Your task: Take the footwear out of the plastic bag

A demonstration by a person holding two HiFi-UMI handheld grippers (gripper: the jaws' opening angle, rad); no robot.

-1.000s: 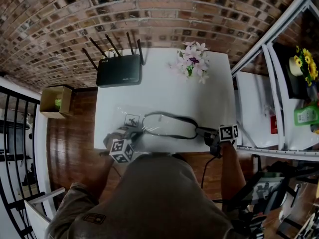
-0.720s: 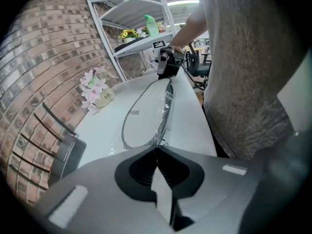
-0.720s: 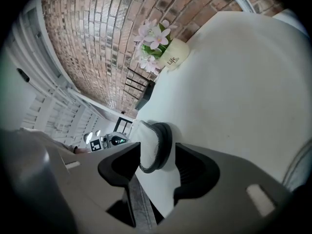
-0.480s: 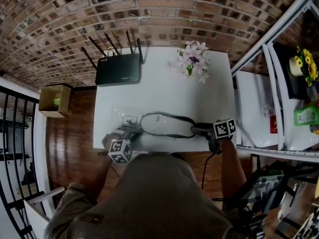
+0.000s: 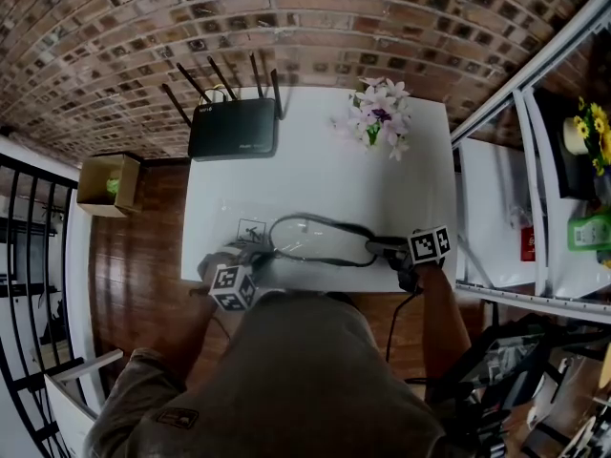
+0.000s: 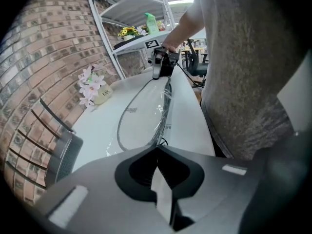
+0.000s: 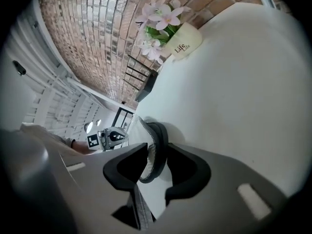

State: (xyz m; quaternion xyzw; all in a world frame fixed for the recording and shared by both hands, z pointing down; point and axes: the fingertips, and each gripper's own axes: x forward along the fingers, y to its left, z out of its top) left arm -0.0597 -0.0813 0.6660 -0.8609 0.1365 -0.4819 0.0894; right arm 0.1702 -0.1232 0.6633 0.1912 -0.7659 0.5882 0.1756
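We are at the pull-out step. Our left tool (image 6: 157, 150) is fully closed on an edge of the clear plastic bag (image 5: 250, 227), pinning that end near the front edge of the surface (image 5: 315, 170). The footwear (image 5: 315, 241), a flat pale sole with a dark rim, lies on the surface between our two tools, and as far as we can judge is at least partly inside the bag. Our right tool (image 7: 157, 145) has just been closing, and its jaws now sit partly open around the dark rim at the right end, apparently pressing on it.

Next we judge the right tool must draw the footwear away to the right while the left keeps the bag anchored.

Around us are a black railing (image 5: 29, 256), a cardboard box (image 5: 107, 184) on the wooden floor (image 5: 143, 237), a black router (image 5: 234, 130), potted flowers (image 5: 380, 117), a brick wall (image 5: 286, 8) and white shelving (image 5: 535, 160).
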